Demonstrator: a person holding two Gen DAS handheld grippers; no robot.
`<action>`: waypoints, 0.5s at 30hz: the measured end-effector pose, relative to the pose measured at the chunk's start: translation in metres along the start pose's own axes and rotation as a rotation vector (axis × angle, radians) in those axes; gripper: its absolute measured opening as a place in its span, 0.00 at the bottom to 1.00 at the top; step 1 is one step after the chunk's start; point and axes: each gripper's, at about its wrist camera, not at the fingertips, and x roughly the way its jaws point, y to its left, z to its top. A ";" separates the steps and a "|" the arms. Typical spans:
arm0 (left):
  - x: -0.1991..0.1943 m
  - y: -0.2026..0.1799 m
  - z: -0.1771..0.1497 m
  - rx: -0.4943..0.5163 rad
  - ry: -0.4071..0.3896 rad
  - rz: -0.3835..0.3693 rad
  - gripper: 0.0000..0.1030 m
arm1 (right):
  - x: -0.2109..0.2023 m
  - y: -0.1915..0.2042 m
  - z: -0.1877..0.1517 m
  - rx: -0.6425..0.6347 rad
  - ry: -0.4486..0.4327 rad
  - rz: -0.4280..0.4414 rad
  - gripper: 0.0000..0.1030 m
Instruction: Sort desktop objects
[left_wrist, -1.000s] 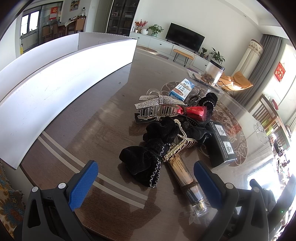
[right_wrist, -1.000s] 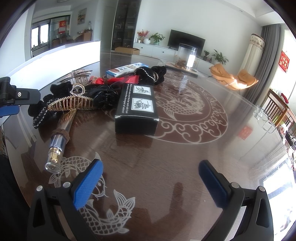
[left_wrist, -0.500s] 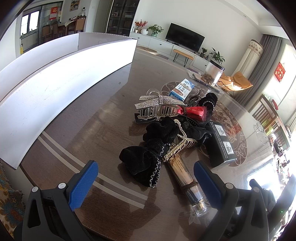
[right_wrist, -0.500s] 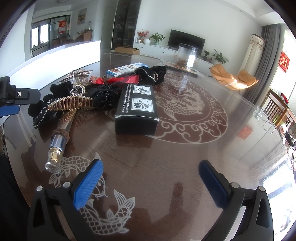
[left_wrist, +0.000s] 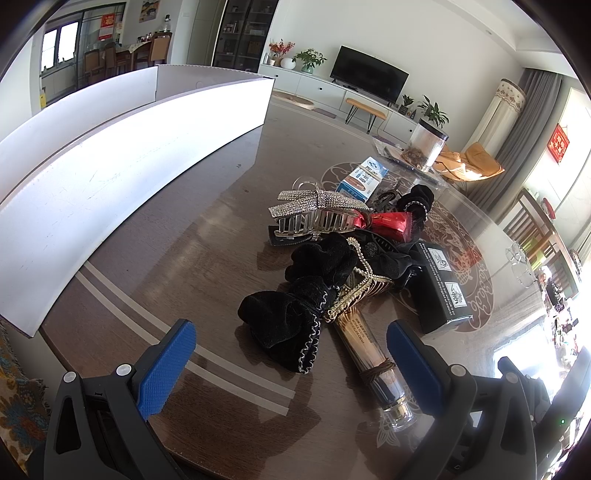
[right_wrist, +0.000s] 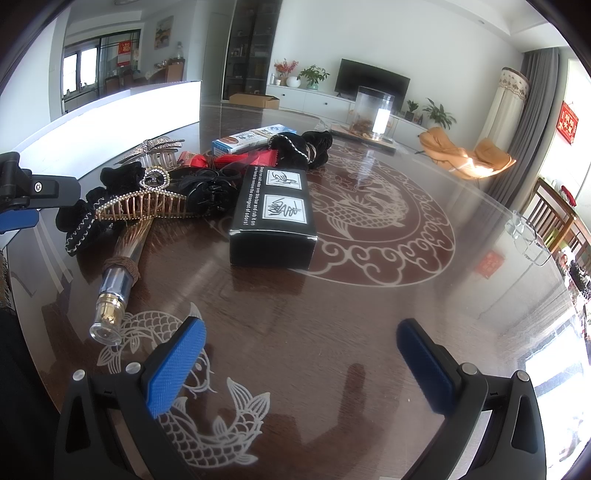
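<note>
A pile of small items lies on the dark table: a black velvet bow (left_wrist: 291, 325), a rhinestone claw clip (left_wrist: 317, 212), a gold pearl comb clip (right_wrist: 144, 206), a clear gold-capped tube (left_wrist: 373, 362) (right_wrist: 118, 280), a black box (right_wrist: 273, 218) (left_wrist: 441, 288), a red wrapper (left_wrist: 388, 223), a blue-white carton (left_wrist: 364, 179) and a black scrunchie (right_wrist: 306, 147). My left gripper (left_wrist: 291, 354) is open and empty, hovering just short of the bow. My right gripper (right_wrist: 301, 354) is open and empty over bare table in front of the black box.
A long white open box (left_wrist: 110, 155) stands along the left side of the table. A clear jar (right_wrist: 373, 114) stands at the far side. Eyeglasses (right_wrist: 528, 240) lie near the right edge. The left gripper's arm shows at the left of the right wrist view (right_wrist: 22, 192).
</note>
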 end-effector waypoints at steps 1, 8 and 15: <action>0.000 0.001 0.001 -0.001 0.000 0.000 1.00 | 0.000 0.000 0.000 0.000 0.000 0.000 1.00; -0.001 0.001 0.001 -0.002 0.002 -0.002 1.00 | 0.000 0.001 0.000 -0.001 0.000 0.000 1.00; -0.001 0.001 0.001 -0.003 0.002 -0.003 1.00 | 0.000 0.001 0.000 -0.001 0.000 -0.001 1.00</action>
